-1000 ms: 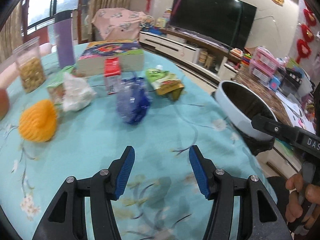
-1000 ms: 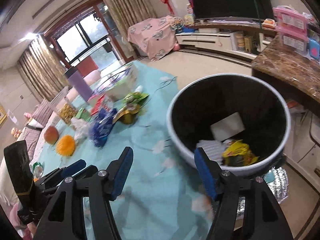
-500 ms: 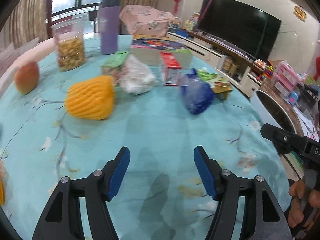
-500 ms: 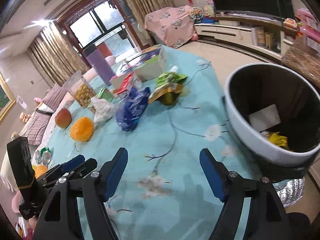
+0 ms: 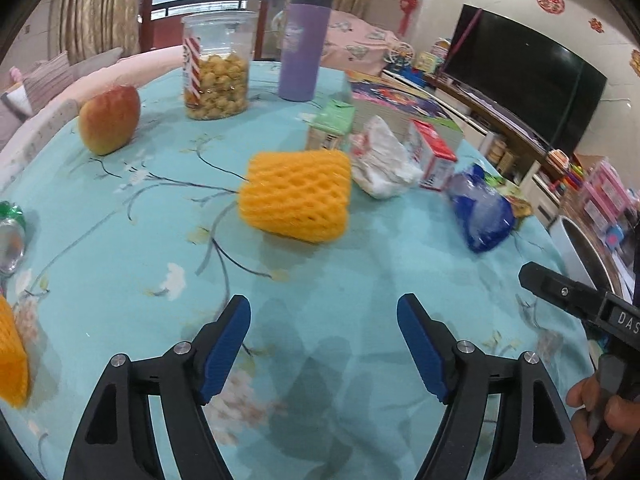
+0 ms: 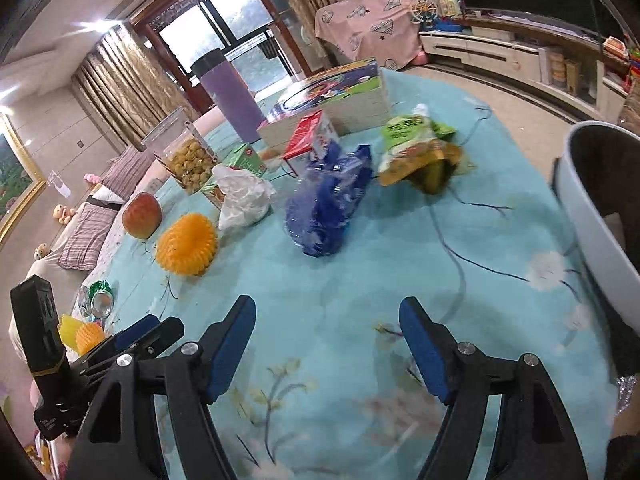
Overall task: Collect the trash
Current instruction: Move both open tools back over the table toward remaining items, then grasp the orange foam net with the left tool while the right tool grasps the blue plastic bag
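Observation:
My left gripper (image 5: 324, 344) is open and empty above the teal tablecloth (image 5: 320, 280). Ahead of it lie a yellow foam fruit net (image 5: 296, 196), a crumpled white bag (image 5: 380, 164) and a blue plastic bag (image 5: 480, 212). My right gripper (image 6: 328, 344) is open and empty. In its view the blue bag (image 6: 328, 208) lies ahead, with a green-yellow snack wrapper (image 6: 416, 148), the white bag (image 6: 240, 196) and the foam net (image 6: 186, 244). The trash bin (image 6: 592, 216) stands at the table's right edge.
An apple (image 5: 110, 118), a snack jar (image 5: 216, 68), a purple tumbler (image 5: 304, 44), small cartons (image 5: 434, 154) and a flat box (image 6: 332, 100) stand on the far side. A crushed can (image 5: 10, 236) and another foam net (image 5: 12, 360) lie at the left.
Both grippers have swung left, away from the bin and toward the table's trash. The foam net now sits straight ahead of the left gripper. Both stay open and empty.

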Demonstrator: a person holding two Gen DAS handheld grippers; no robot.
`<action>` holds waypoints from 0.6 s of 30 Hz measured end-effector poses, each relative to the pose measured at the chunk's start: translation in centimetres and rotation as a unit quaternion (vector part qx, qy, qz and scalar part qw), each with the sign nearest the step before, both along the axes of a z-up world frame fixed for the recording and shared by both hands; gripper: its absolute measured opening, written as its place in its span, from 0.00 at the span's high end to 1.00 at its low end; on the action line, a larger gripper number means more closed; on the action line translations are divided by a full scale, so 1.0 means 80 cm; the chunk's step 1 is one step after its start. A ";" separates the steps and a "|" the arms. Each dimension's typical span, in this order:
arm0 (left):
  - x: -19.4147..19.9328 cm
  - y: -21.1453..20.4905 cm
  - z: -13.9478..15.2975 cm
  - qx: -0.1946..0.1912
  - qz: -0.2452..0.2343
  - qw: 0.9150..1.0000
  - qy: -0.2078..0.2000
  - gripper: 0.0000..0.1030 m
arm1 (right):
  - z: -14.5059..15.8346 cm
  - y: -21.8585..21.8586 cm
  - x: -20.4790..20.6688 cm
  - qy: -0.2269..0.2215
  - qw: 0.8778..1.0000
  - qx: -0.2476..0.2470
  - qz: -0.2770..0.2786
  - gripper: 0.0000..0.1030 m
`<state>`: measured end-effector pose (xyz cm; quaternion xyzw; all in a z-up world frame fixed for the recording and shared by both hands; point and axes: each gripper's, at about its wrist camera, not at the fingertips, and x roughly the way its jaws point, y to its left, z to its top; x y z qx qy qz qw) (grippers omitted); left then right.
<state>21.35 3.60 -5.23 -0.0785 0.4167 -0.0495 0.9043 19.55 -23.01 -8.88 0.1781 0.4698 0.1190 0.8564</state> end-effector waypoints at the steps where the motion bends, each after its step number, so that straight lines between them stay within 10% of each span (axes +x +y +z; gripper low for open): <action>1: 0.005 0.003 0.000 0.004 0.004 1.000 -0.001 0.26 | -0.001 0.003 0.004 0.000 1.000 0.001 0.001 0.26; 13: 0.077 0.006 -0.001 0.015 0.023 1.000 -0.007 0.26 | -0.014 0.020 0.060 0.005 1.000 0.022 -0.013 0.26; 18: 0.092 0.006 -0.018 0.006 0.015 1.000 0.011 0.47 | -0.022 0.027 0.077 0.009 0.999 0.021 -0.023 0.37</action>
